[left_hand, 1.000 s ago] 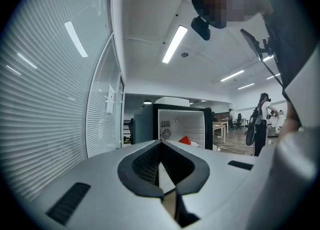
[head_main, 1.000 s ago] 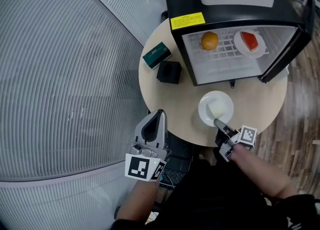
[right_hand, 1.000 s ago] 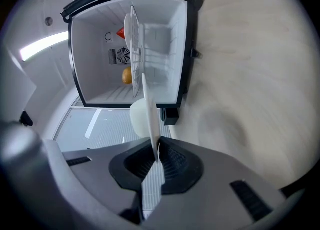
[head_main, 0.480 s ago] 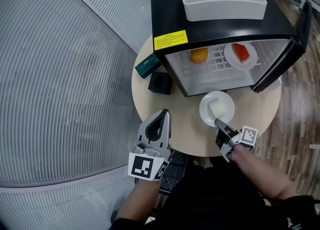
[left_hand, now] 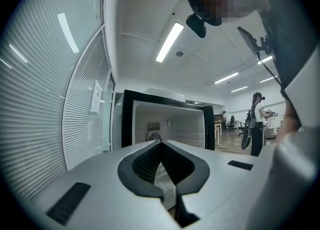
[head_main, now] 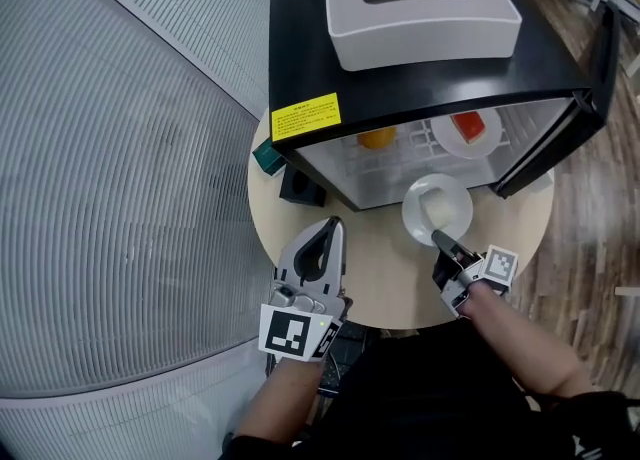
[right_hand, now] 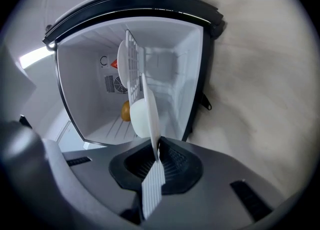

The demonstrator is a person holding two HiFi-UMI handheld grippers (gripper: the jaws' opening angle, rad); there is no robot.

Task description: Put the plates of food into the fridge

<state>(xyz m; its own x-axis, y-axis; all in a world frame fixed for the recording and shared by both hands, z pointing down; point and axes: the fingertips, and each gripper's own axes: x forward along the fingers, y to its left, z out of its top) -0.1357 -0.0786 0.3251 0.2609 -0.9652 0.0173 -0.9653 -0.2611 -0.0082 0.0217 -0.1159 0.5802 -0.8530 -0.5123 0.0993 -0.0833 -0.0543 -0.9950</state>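
Movement since earlier frames: both grippers and the white plate (head_main: 437, 210) have advanced from mid-table to the mouth of the fridge (head_main: 400, 68); the plate's far rim now reaches its threshold.
Right gripper (head_main: 438, 239): clamped on the plate's near rim, holding it roughly level. We judge this grip keeps the jaws off the food and lets the plate enter first.
Left gripper (head_main: 327, 232): jaws together on nothing, over the round table (head_main: 380, 278) left of the plate, seemingly parked clear of the carry.
Fridge contents: an orange (head_main: 378, 137) at left and a second plate (head_main: 465, 129) with red food at right, both on the wire shelf (right_hand: 131, 69).
Door (head_main: 560, 138): swung open at right, leaving entry free.
Head view only: both grippers together, and a white box (head_main: 425, 13) atop the fridge.
Right gripper view only: the plate edge-on in the jaws, and the bare compartment under the shelf, in our judgement the likely destination.
Left gripper view only: closed, unloaded jaws facing the open cabinet.
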